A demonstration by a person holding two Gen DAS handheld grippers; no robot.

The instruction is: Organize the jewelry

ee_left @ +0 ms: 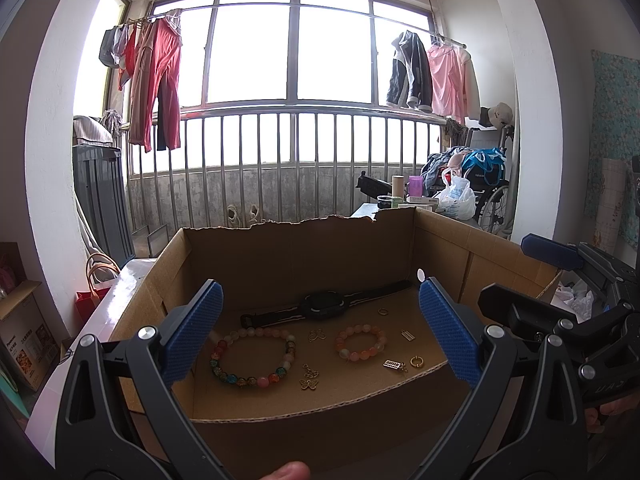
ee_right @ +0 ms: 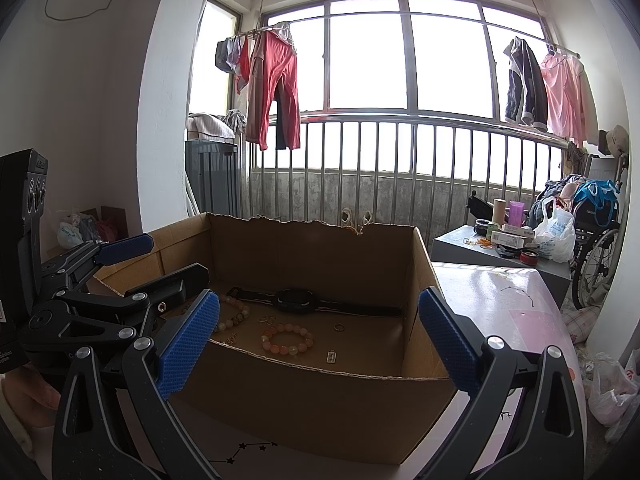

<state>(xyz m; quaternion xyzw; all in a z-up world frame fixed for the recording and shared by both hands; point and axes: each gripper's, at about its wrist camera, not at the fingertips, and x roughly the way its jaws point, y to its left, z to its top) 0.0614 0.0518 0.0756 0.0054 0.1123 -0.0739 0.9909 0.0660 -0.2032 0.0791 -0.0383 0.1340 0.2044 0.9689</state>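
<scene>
bracelet [ee_left: 253, 357] in box [ee_left: 288, 264], below left gripper [ee_left: 320, 330]

Jewelry [ee_left: 360, 344] loose on box [ee_left: 300, 252] floor

In the right wrist view, the left tool [ee_right: 132, 264] covers part of the multicoloured bracelet [ee_right: 234, 316], and the box's near wall [ee_right: 320, 396] hides the gold ring. The small charms [ee_left: 310, 378] are too tiny to read. A fingertip [ee_left: 288, 472] is cut off at the bottom edge.

A watch [ee_left: 320, 305] is laid at the back of the box [ee_left: 296, 256] (set on the worktop [ee_right: 500, 300]); two bracelets [ee_left: 252, 356] are spread before it, small charms [ee_left: 310, 384] between them.
</scene>
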